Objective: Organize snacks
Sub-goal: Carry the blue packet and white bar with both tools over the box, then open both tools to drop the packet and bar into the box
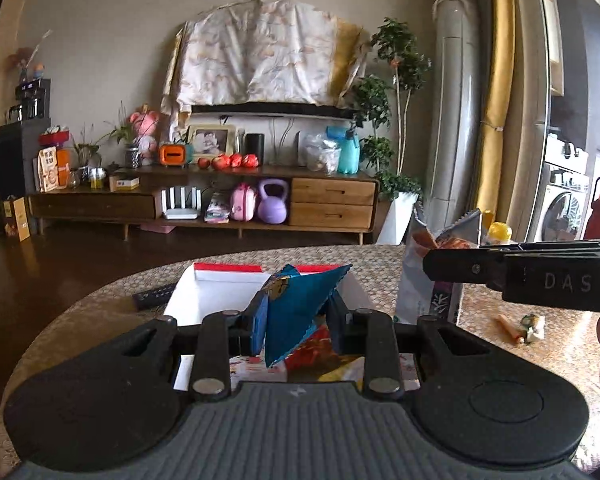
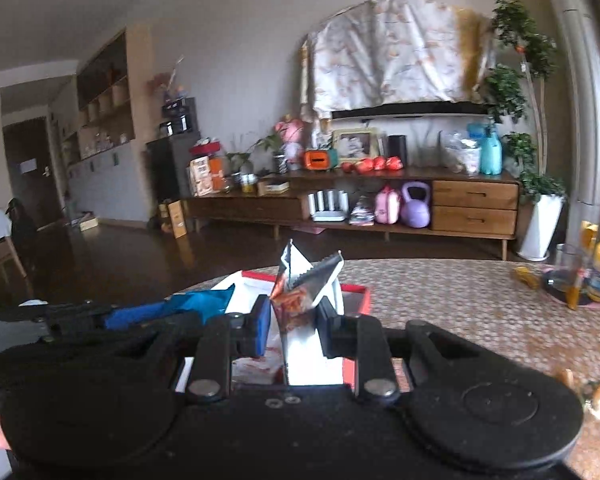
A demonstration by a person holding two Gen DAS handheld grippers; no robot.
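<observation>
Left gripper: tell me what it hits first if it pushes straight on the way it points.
Probably the open box right ahead: the left gripper, shut on a blue packet, points slightly down over it. The packet would meet the box's white inside or the snacks in it first; depth is unclear.

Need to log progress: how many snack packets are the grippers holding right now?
2. A blue packet is clamped in the left gripper, and a white-and-red packet in the right gripper, both over the red-rimmed box. Packets already in the box are partly hidden.
</observation>
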